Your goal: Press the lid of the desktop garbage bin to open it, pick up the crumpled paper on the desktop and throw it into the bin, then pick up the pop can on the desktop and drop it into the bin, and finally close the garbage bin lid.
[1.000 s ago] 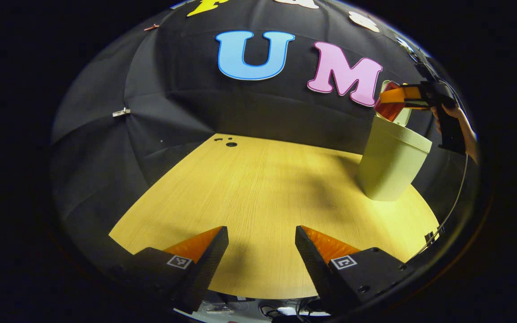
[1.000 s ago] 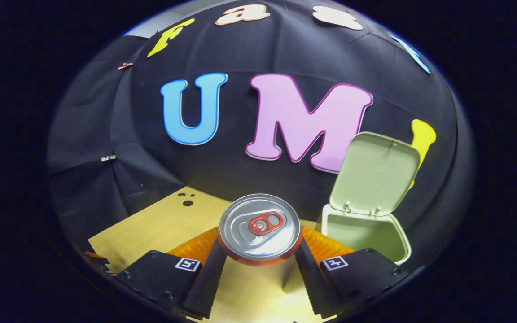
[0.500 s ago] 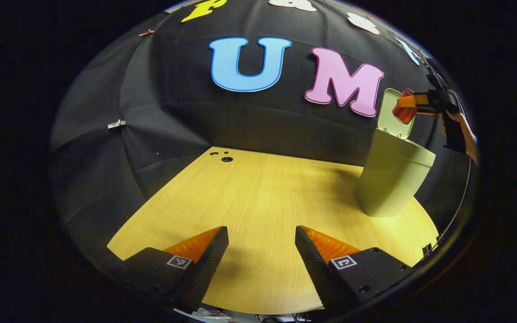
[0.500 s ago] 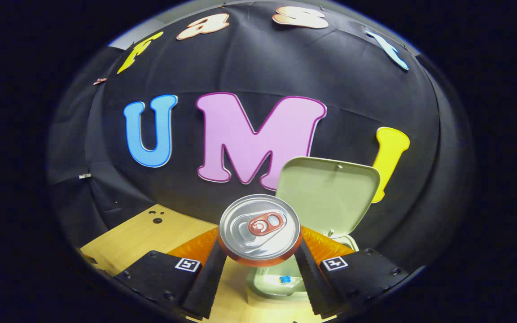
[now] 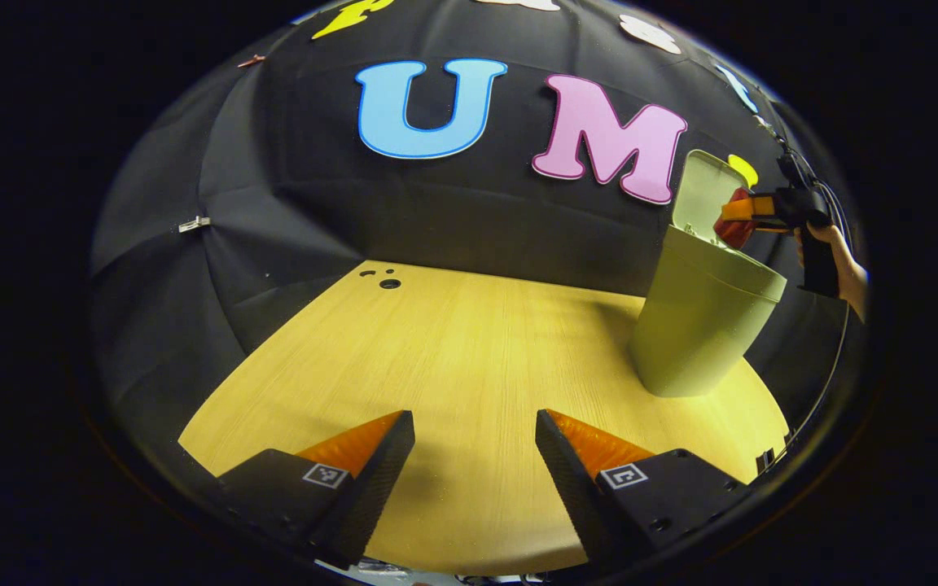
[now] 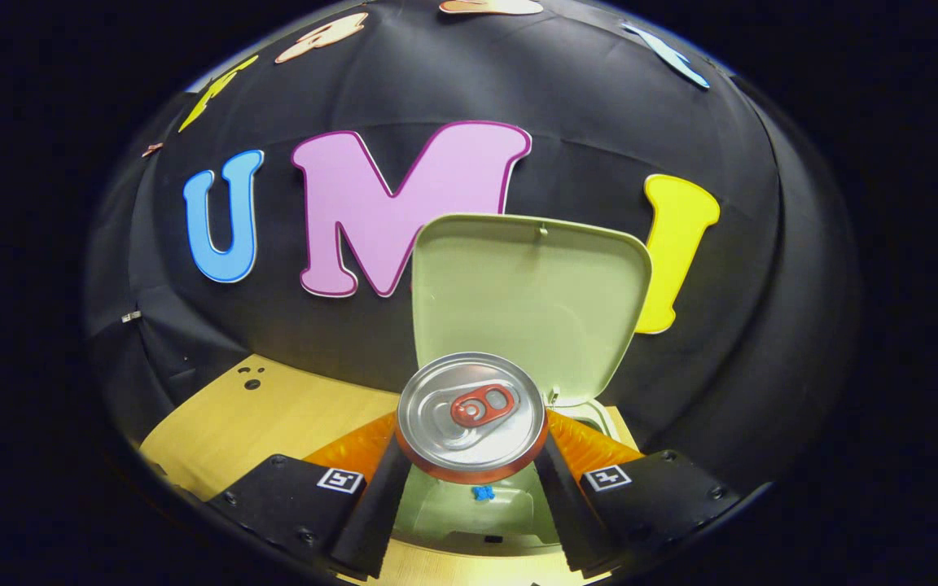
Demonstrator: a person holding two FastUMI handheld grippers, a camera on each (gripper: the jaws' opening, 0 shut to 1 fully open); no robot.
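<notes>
Right gripper view: the right gripper [image 6: 473, 456] pinches a red aluminium pop can with a silver top [image 6: 471, 415] between both fingers, holding it directly above the mouth of the pale green plastic desktop bin [image 6: 469, 509]. Beyond the can, the bin's hinged square lid [image 6: 530, 297] stands upright, just behind it. Judged risks: if the can is let go off-centre it could strike the rim and bounce onto the light wood table [image 6: 265, 411]; a forward nudge could knock the lid shut. In the left gripper view, the left gripper [image 5: 475, 452] hangs spread and empty over the table, well apart from the bin [image 5: 701, 325]
</notes>
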